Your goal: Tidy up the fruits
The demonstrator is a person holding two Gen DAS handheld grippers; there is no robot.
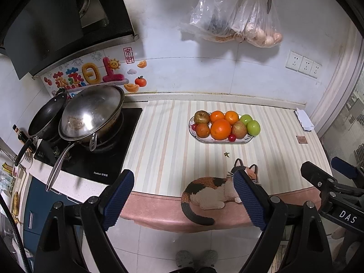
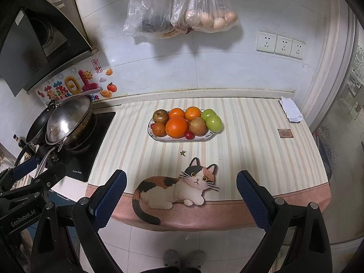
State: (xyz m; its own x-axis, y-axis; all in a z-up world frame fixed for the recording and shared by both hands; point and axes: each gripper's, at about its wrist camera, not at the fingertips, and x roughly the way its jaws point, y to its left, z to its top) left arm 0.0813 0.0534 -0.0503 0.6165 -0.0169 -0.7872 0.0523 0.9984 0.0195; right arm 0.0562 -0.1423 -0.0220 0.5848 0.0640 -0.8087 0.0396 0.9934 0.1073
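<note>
At far left, a lidded wok (image 1: 91,116) is sitting on the stove (image 1: 91,159). The left gripper (image 1: 182,195) is hovering with jaws wide apart, gripping nothing. The fruit plate (image 2: 159,138) is resting mid-counter on the striped mat (image 2: 250,150). The right gripper (image 2: 182,195) is likewise hovering wide open and empty.

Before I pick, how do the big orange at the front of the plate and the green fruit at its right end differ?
The big orange is deep orange, the green fruit pale green. The orange is clearly larger. The orange sits mid-plate, ringed by other fruit; the green fruit sits over the right rim of the plate. Both are round, glossy and untouched.
</note>
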